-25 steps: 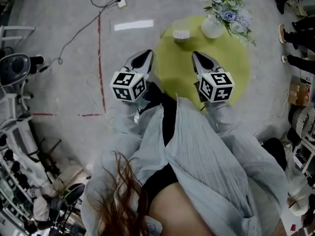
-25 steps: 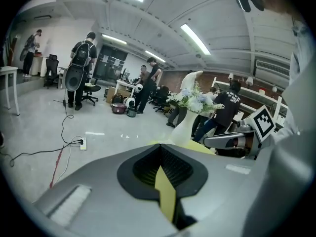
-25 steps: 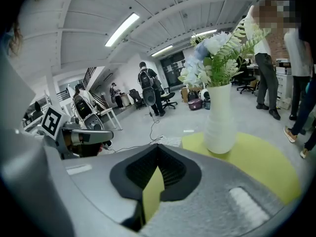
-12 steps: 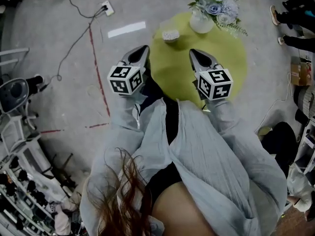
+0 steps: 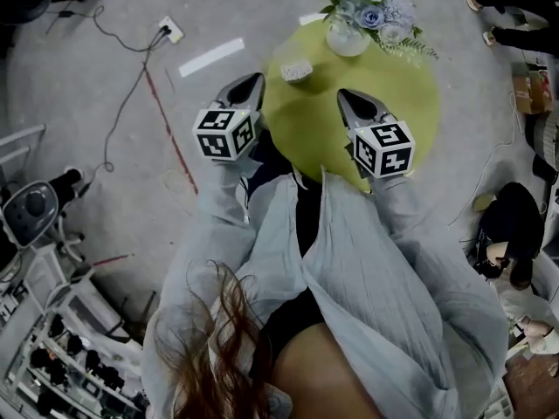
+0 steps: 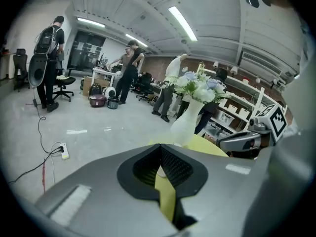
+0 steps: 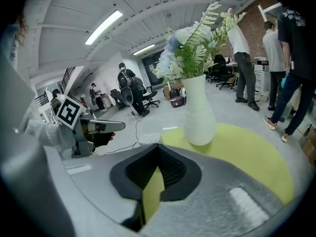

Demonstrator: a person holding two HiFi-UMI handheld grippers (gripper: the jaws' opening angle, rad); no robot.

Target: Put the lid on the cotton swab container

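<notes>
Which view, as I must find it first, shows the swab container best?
Head view: the cotton swab container sits whole on the table. The right gripper view shows only its top beside the vase; the left gripper view, perhaps a sliver.

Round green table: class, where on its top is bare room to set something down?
Widest bare patch: the right half of the table, between the vase and the right gripper. The middle, nearer than the cotton swab container, is bare too. The far edge is crowded: container and vase.

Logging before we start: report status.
Left gripper and right gripper shut, empty. Cotton swab container on table, untouched; lid not made out. Vase beside it, not in the way.
</notes>
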